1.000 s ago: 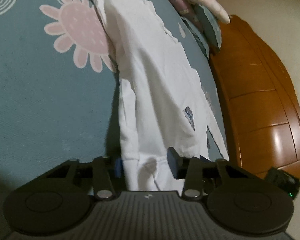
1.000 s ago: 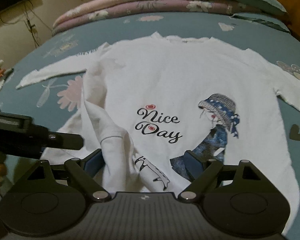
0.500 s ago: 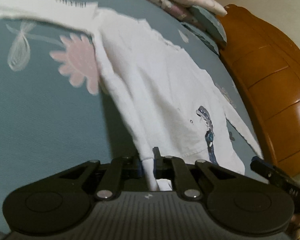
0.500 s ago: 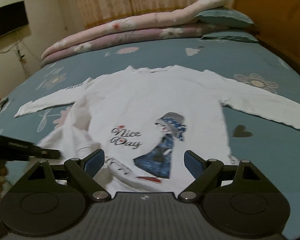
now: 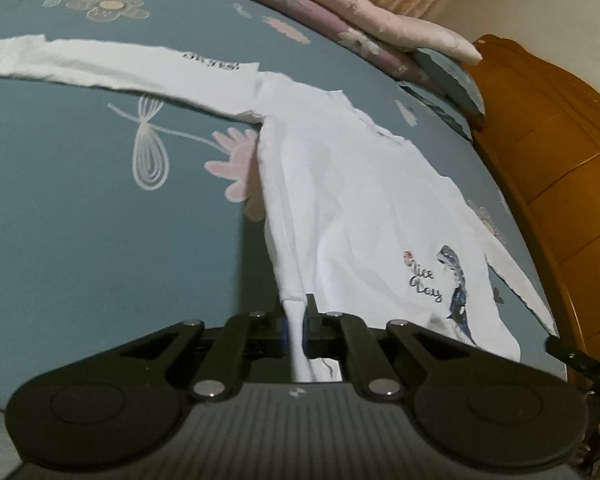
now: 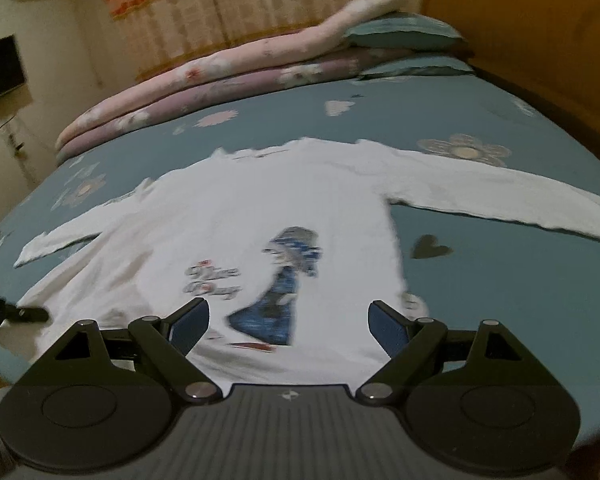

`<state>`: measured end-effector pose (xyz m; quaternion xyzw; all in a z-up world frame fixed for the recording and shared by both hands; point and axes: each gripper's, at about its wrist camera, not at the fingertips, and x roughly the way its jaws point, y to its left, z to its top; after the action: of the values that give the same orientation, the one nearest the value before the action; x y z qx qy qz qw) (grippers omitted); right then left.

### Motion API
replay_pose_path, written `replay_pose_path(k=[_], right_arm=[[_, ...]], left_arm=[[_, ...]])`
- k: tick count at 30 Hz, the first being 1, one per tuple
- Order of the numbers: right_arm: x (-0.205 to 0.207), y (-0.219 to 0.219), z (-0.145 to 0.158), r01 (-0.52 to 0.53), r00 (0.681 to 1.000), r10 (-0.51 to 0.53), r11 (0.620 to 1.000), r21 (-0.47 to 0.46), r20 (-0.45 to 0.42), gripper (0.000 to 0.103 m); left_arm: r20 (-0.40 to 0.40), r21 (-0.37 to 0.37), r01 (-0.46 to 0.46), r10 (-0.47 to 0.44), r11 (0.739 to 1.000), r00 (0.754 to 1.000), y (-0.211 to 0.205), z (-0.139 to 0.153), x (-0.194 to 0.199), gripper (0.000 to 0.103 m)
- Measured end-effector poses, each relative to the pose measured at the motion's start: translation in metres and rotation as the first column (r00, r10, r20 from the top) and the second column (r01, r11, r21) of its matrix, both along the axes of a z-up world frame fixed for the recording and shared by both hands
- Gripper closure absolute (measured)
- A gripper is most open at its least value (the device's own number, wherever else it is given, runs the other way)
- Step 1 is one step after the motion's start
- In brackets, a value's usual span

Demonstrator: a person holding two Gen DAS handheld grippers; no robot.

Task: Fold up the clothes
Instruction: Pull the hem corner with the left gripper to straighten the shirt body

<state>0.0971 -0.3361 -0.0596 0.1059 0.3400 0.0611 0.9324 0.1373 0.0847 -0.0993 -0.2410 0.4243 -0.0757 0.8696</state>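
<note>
You're pinching the hem corner of the white shirt (image 5: 364, 200) in your left gripper (image 5: 296, 328), lifting that edge off the blue bedsheet (image 5: 80, 220). Your right gripper (image 6: 288, 320) is hovering spread wide over the shirt's lower front, gripping nothing. Both sleeves are lying outstretched.
</note>
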Motion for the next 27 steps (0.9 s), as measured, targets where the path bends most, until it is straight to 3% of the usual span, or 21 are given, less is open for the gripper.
replay_pose_path(k=[6, 11, 21, 27], right_arm=[[-0.003, -0.068, -0.018, 0.119, 0.992, -0.113, 0.987, 0.109, -0.057, 0.015], [0.009, -0.11, -0.052, 0.128, 0.987, -0.086, 0.937, 0.326, -0.139, 0.019], [0.055, -0.089, -0.089, -0.051, 0.983, 0.122, 0.897, 0.439, -0.136, 0.019], [0.047, -0.062, -0.085, -0.231, 0.937, 0.314, 0.886, 0.403, -0.154, 0.019]], left_arm=[[-0.047, 0.018, 0.007, -0.006, 1.0, 0.999, 0.001, -0.015, 0.008, 0.099], [-0.083, 0.015, 0.011, -0.01, 1.0, 0.997, 0.003, -0.026, 0.009, 0.098], [-0.114, -0.009, -0.008, 0.007, 1.0, 0.993, 0.005, -0.039, 0.014, 0.098], [-0.119, -0.028, -0.008, 0.004, 1.0, 0.993, 0.008, -0.041, 0.014, 0.098]])
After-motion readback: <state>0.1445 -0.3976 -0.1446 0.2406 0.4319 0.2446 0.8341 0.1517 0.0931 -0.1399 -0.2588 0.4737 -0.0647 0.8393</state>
